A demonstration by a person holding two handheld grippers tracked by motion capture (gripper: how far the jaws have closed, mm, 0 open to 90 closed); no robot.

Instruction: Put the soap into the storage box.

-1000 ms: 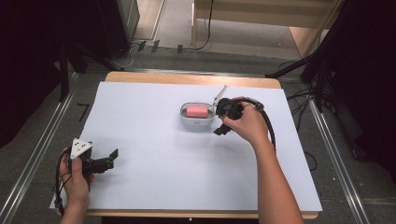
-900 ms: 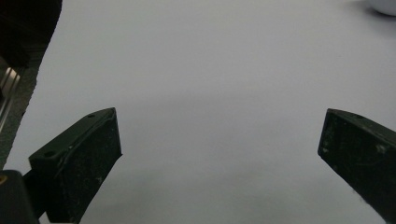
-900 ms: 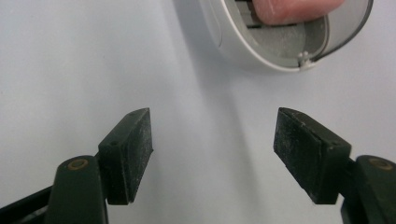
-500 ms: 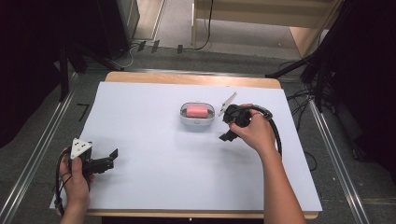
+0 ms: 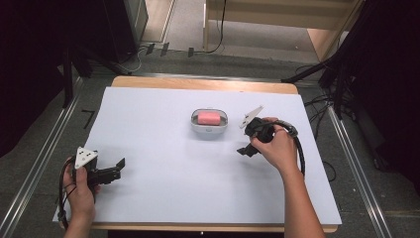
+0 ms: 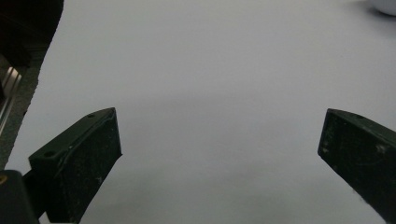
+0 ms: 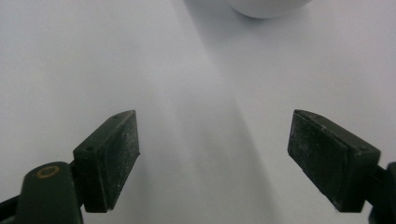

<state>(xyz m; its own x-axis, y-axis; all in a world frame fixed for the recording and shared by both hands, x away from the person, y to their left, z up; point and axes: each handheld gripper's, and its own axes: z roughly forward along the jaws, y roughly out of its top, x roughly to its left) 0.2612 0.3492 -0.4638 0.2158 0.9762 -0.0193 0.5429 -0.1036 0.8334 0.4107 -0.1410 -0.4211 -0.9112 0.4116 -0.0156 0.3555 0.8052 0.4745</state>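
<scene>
pink block: a soap-like bar lying flat inside the white dish, middle of the table and a bit toward the far edge; nothing touches it, so I'd say it sits where it was meant to go
white dish: oval, upright on the white tabletop; its rounded rim also shows at the top of my right gripper view
right gripper: mine, just right of the dish, low over the table, tips pointing down toward me and away from the dish
right jaws: just been opening, now spread, bare table between them in the right gripper view, nothing pinched
why: looks like I've let go and am pulling clear so the dish doesn't get knocked
left gripper: mine, near-left corner of the table, well apart from the dish
left jaws: spread wide, only table between them in the left gripper view
why parked: kept out of the way, the job looks one-handed
cables: one trails from each gripper back along my forearms
stage: my guess, placing done, retreat under way
</scene>
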